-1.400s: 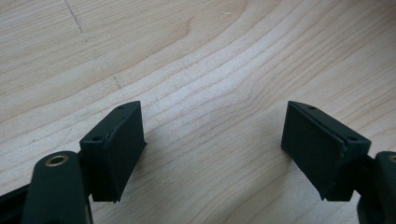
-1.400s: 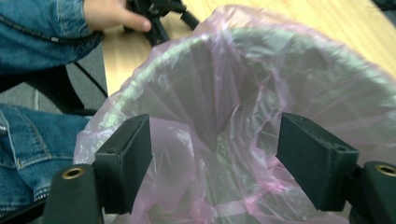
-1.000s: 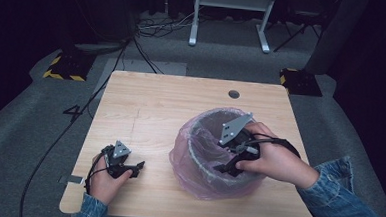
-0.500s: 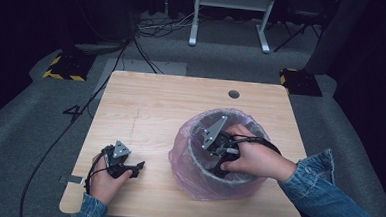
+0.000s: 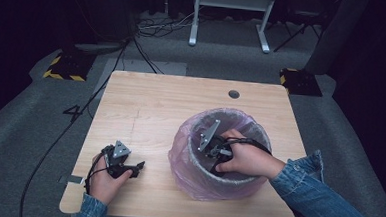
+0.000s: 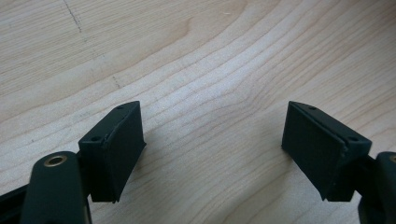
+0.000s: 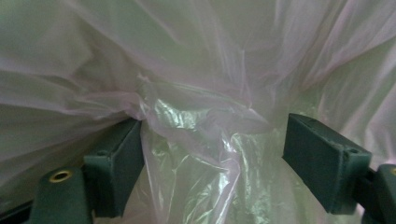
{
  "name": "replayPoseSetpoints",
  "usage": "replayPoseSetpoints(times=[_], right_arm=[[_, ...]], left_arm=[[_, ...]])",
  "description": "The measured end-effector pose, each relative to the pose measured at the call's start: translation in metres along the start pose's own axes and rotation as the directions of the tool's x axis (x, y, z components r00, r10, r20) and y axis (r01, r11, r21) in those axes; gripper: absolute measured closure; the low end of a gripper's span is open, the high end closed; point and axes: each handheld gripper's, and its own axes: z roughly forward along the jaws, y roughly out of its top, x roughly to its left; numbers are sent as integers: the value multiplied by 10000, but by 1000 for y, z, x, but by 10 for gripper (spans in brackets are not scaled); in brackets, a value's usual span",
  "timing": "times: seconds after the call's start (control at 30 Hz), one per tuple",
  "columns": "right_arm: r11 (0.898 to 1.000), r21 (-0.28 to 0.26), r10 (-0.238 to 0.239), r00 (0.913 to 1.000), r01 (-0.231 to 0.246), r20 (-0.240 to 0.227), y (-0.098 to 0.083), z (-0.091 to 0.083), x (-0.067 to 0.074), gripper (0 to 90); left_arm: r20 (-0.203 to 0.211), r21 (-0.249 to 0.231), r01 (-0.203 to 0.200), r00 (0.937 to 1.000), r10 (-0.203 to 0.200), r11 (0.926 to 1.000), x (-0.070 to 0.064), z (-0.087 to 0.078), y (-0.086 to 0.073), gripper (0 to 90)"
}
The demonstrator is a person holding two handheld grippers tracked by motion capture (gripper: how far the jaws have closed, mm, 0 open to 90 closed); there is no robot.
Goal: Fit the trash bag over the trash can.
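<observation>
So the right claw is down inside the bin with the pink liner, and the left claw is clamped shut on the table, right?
Not quite. The left claw is open, not shut: the left gripper view shows its jaws wide apart over bare table. The rest holds: in the high view the right claw is inside the bin with the pink liner.

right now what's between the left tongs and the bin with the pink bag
Nothing: in the high view, bare wooden table separates the left tongs from the bin with the pink bag.
</observation>
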Motion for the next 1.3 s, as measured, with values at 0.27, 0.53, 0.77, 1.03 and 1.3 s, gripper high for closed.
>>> replayPoseSetpoints(times=[0.27,0.53,0.77,1.03,1.3], right_arm=[[9950,-968,233,9997,-226,58,-3,-17,-4,210],[9767,-2140,316,9974,-170,648,-6,-64,-5,207],[9595,-2815,400,9935,-84,1066,-15,-94,0,211],[9268,-3710,1482,9645,-584,2185,-45,-126,3,219],[8850,-4412,2842,9232,-1488,2587,-86,-144,-1,220]], left_arm=[[-7,-7,-23,10000,23,10000,0,0,0,206],[-7,7,19,10000,-19,10000,0,0,0,205],[-16,4,20,10000,-20,10000,0,0,0,205],[-35,-4,32,10000,-32,10000,-1,0,0,206],[-28,13,30,10000,-30,10000,-1,0,0,205]])
